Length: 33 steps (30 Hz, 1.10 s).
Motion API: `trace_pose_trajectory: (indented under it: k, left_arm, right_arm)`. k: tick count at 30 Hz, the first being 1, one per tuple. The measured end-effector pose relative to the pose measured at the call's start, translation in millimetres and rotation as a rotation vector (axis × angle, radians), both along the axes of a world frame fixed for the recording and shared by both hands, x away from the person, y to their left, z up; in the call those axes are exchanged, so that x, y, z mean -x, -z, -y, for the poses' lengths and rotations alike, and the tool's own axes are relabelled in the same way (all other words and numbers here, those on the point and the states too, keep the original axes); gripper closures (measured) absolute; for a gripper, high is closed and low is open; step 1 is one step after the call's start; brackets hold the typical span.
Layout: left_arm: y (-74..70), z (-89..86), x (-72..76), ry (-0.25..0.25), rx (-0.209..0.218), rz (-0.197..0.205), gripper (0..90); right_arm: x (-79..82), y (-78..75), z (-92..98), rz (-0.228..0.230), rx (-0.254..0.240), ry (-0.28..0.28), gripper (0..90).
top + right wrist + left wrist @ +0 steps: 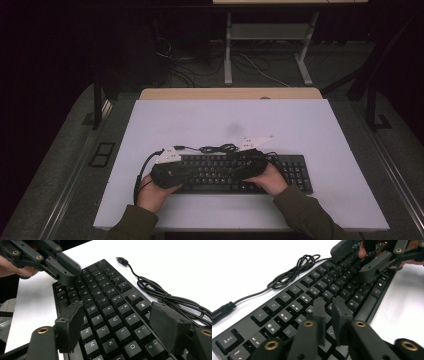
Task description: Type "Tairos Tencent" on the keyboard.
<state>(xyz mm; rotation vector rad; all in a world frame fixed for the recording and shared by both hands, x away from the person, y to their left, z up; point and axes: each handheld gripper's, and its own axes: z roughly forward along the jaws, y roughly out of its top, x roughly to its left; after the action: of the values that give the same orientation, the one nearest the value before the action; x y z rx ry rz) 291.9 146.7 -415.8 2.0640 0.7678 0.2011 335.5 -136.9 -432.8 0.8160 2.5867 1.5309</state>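
**Two hand-held grippers poised over a black keyboard**

A white rectangular tabletop (pixel 240 120) fills the middle of the high view, with a strip of pale wooden desk edge (pixel 230 93) showing at its 12 o'clock side. On the near half of the board lies a long black computer keyboard with white-lettered keys (pixel 295 172), running from 9 to 3 o'clock, parallel to the near edge. Its thin black cable (pixel 220 148) lies in a loose coil on the white surface just beyond the keyboard's far edge, at about 12 o'clock from the keys; the black plug end (pixel 122 260) rests free on the board.

A person's forearms in olive-green sleeves (pixel 305 215) enter from 6 o'clock. The left gripper (pixel 329 311) hovers above the letter keys toward the keyboard's 9 o'clock end, its two black jaws drawn nearly together with nothing between them; whether the tips touch a key is hard to judge from this angle. The right gripper (pixel 117 322) hangs over the keyboard's middle keys, its jaws spread wide apart and empty, several key columns visible between them. Each gripper appears in the other's view, angled down at the keys.
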Motion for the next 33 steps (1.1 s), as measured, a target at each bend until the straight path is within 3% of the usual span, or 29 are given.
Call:
trace_pose_trajectory:
  k: [4,20,33]
  left_arm:
    - [1.8,-0.7,1.0,0.016,0.010,-0.018,89.2]
    - [14.0,7.1,-0.3,0.070,-0.039,-0.066,89.2]
    - [18.2,9.6,-2.3,0.090,-0.076,-0.074,89.2]
  right_arm:
    - [-1.6,0.3,1.9,0.003,-0.005,0.010,23.5]
    - [-3.5,1.3,5.3,0.015,0.001,0.030,20.4]
    - [-3.5,0.9,5.8,0.020,0.005,0.029,20.4]
